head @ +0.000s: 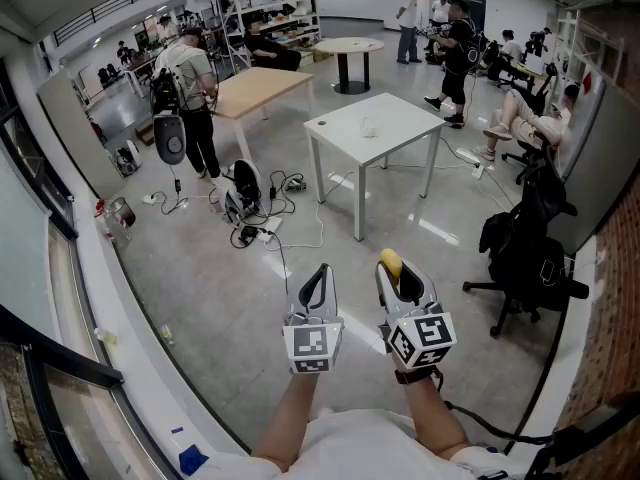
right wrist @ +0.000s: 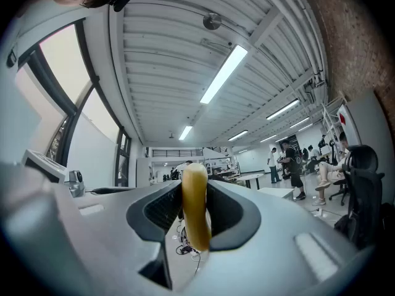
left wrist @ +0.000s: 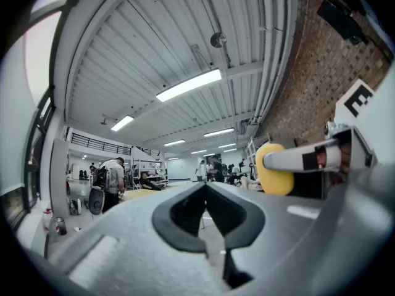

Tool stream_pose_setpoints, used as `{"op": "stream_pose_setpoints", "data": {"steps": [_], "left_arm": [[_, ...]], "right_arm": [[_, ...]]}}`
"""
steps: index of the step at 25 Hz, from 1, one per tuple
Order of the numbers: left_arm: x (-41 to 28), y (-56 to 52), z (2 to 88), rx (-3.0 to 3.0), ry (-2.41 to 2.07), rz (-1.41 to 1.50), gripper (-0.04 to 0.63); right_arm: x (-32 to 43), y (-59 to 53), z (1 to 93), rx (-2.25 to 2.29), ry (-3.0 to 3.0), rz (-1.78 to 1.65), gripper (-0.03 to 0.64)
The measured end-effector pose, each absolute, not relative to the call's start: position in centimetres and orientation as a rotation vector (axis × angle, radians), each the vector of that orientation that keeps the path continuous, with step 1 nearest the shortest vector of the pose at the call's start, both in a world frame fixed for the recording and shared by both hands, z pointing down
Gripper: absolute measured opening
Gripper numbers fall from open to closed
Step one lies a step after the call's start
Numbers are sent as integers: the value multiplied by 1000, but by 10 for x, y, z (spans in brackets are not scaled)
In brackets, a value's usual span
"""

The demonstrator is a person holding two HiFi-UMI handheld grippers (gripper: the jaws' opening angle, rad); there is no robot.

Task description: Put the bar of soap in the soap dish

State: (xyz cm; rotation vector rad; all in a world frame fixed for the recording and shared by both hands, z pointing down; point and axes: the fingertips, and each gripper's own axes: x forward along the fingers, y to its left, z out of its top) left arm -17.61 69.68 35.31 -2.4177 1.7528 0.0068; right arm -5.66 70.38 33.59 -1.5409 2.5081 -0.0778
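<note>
Bar of soap: yellow, rounded, standing on edge between the pads of the right claw, which is clamped on it in the air above the floor.
Left claw: jaws together, nothing between them, just beside the right claw.
Marker cubes: black-and-white square codes only.
White worktop: well apart, ahead of both claws.

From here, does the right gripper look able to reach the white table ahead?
Probably not yet: the right tongs, shut on the soap, hang over the floor, well short of the white table. Nothing blocks the path.
</note>
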Motion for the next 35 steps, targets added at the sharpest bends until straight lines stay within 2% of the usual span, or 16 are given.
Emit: {"op": "stream_pose_setpoints", "data": {"steps": [12, 21, 29, 35], "left_arm": [[-173, 707, 371, -2445, 1867, 31, -2], [-109, 723, 361, -2574, 1710, 220, 0], [-88, 712, 393, -2608, 1685, 106, 0], [-84, 646, 398, -2598, 1680, 28, 0]], "right_arm": [[-33, 717, 360, -1549, 2508, -178, 124], [9, 729, 370, -1566, 2485, -199, 126], [7, 721, 393, -1466, 2556, -203, 126], [18, 663, 406, -1526, 2549, -223, 126]]}}
